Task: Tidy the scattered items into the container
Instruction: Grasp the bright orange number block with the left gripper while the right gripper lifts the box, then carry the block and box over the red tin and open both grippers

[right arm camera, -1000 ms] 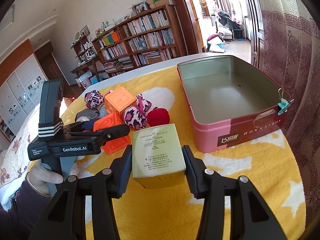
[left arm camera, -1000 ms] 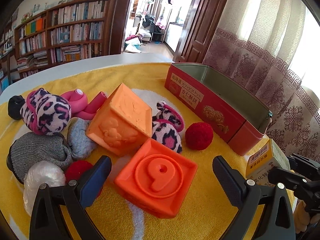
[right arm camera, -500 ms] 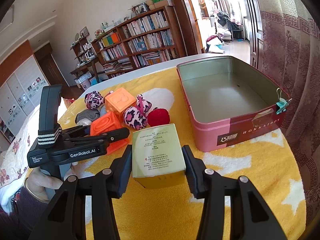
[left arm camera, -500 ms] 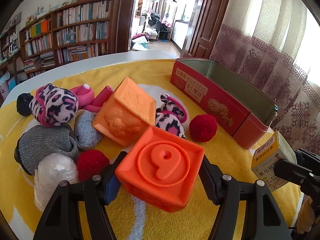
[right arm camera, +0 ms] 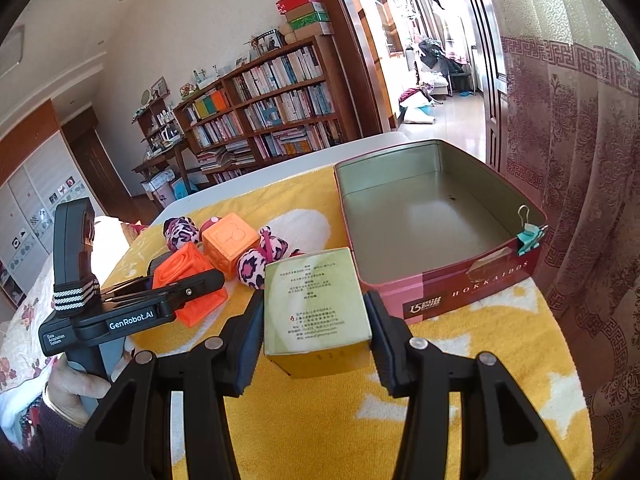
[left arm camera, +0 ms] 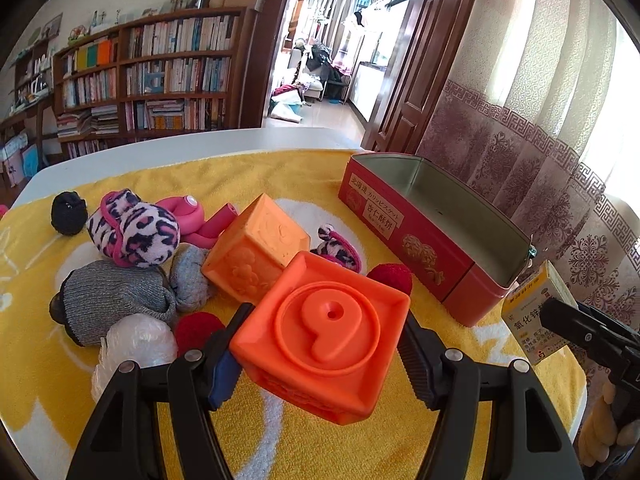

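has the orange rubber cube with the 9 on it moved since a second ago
Yes. The orange rubber cube with the 9, clamped in the left gripper, is lifted off the yellow towel and hides more of the red pom-pom.

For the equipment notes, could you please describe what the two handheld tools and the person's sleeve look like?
Both tools are black plastic with two long fingers, ribbed pads and silver rivets. One left pad shows blue. Seen from the right wrist, the left tool has a grey handle, white "GenRobot.AI" lettering, a small "Data Acquisition System" label and a black-and-white striped band around its upright block. The hand wears a dark sleeve and a gold bangle.
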Demonstrator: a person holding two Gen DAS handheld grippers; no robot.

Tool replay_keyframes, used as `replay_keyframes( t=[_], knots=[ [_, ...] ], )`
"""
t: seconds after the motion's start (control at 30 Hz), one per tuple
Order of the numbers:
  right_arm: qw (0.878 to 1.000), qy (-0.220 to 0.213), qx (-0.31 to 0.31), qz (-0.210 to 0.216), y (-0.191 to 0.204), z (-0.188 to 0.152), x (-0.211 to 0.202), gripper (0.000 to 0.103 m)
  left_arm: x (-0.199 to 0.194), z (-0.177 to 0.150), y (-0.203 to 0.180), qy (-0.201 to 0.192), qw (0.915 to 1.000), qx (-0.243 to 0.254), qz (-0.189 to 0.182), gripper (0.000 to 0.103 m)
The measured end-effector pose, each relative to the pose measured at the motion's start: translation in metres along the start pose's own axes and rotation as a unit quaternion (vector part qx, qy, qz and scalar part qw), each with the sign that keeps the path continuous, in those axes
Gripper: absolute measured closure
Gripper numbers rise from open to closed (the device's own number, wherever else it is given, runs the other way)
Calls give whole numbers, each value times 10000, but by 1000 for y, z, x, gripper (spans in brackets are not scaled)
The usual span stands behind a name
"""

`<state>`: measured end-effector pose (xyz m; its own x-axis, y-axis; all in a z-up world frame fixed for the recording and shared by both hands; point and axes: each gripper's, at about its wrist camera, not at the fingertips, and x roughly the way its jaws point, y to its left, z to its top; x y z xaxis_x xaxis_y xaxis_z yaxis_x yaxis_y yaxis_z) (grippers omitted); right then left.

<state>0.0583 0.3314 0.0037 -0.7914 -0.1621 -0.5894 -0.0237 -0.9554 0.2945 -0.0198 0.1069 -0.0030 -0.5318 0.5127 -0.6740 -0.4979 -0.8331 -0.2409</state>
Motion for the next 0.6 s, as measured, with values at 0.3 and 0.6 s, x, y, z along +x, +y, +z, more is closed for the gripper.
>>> replay_keyframes(
  t=[0.3,0.6],
  knots=[
    [9967,-518,395,-485,-42,46,-6,51,-9,32,-42,-120,9995,98,-271,33],
    [9909,-784,649,-887,-81,82,10,51,17,81,-96,-273,9970,178,-706,33]
  ],
)
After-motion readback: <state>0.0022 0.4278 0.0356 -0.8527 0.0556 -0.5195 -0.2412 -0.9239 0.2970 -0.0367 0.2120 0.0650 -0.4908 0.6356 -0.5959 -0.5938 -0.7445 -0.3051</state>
